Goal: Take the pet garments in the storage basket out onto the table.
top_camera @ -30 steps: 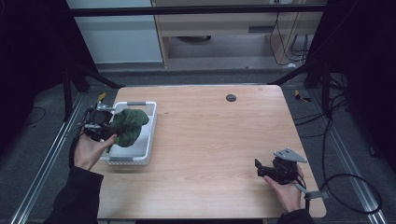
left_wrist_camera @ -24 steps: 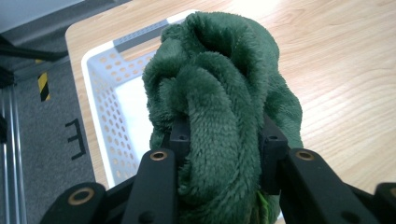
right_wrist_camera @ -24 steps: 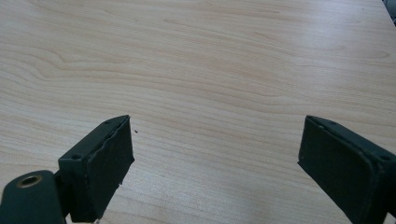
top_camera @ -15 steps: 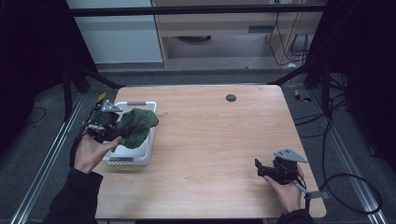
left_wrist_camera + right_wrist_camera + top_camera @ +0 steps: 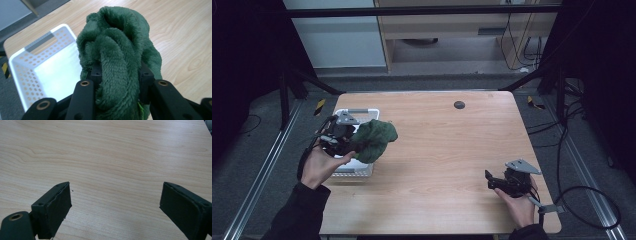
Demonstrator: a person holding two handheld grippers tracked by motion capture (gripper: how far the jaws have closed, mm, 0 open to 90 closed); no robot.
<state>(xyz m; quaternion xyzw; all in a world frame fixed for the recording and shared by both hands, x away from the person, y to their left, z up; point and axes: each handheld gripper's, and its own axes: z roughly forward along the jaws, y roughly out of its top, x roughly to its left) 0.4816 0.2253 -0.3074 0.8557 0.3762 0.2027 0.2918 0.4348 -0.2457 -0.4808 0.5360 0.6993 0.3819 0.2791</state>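
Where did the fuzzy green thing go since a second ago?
The left claw, shut on the fuzzy dark green cloth, carried it from over the white perforated plastic basket to the right, so it now hangs partly past the basket's edge over the light wooden table. The open right claw and the basket stayed put.

bare table (image 5: 447, 150) right of white basket (image 5: 357, 169).

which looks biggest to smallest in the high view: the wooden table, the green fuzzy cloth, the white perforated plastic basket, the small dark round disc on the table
1. Light wooden table
2. Green fuzzy cloth and white perforated plastic basket: unsure, since the cloth hides much of the basket
3. Small dark round disc
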